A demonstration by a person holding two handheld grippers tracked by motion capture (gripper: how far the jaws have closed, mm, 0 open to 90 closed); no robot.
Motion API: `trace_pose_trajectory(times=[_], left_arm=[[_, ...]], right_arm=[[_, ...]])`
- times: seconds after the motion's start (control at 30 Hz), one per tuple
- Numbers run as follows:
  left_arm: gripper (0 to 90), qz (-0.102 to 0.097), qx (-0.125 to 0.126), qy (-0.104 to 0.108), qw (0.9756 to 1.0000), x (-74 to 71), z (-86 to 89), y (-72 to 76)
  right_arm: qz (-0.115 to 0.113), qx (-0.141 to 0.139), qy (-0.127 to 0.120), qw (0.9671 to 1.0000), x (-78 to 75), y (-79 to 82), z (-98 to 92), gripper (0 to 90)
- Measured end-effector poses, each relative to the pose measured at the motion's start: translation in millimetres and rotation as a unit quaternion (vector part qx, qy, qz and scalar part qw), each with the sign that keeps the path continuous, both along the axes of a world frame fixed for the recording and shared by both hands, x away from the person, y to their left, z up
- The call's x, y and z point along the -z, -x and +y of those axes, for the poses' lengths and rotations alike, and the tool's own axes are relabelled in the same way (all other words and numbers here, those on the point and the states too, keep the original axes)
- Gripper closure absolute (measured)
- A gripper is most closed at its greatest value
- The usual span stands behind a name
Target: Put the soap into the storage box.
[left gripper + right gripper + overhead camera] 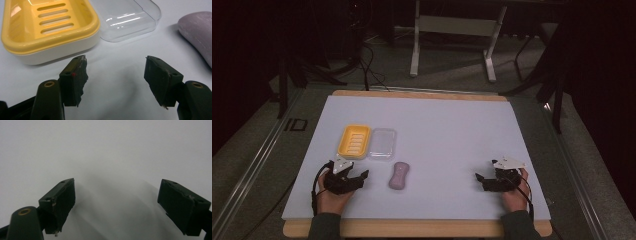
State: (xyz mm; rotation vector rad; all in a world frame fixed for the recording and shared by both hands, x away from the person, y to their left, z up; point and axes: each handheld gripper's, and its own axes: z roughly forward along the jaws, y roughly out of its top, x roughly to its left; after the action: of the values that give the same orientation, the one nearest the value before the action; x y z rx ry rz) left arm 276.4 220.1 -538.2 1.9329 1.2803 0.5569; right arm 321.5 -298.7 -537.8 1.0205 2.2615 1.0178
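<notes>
A yellow soap dish (354,141) (47,30) with a slotted floor sits on the pale mat, and its clear plastic lid (382,143) (127,18) lies just to its right. A mauve bar of soap (399,175) (198,32) lies nearer me, right of my left gripper (352,176). In the left gripper view that gripper (115,67) is open and empty, aimed at the bare mat below the dish and lid. My right gripper (484,181) (117,195) rests at the right front, open over bare mat with nothing between its jaws.
The pale mat (452,130) covers a wooden table (412,229). Behind the table stand a white metal frame (452,30) and dark cables on the floor (367,60). A rail (257,160) runs along the left side.
</notes>
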Motion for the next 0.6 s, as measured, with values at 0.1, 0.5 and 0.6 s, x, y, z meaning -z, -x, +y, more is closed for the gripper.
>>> trace_pose_trajectory(times=[0.1,0.5,0.6], left_arm=[[35.2,0.001,-0.001,-0.001,1.0,0.1,-0.3,0.1],[35.2,0.019,0.013,-0.017,0.9996,-4.7,-8.1,1.5],[35.7,0.03,0.02,-0.021,0.9991,-9.8,-10.2,-2.3]], right_arm=[[-0.004,0.001,-0.012,0.9999,-0.7,0.9,-2.7,14.2],[-0.015,0.01,-0.014,0.9997,-1.0,2.8,-3.1,14.7],[-0.008,0.005,-0.018,0.9998,-0.8,1.5,-3.8,15.2]])
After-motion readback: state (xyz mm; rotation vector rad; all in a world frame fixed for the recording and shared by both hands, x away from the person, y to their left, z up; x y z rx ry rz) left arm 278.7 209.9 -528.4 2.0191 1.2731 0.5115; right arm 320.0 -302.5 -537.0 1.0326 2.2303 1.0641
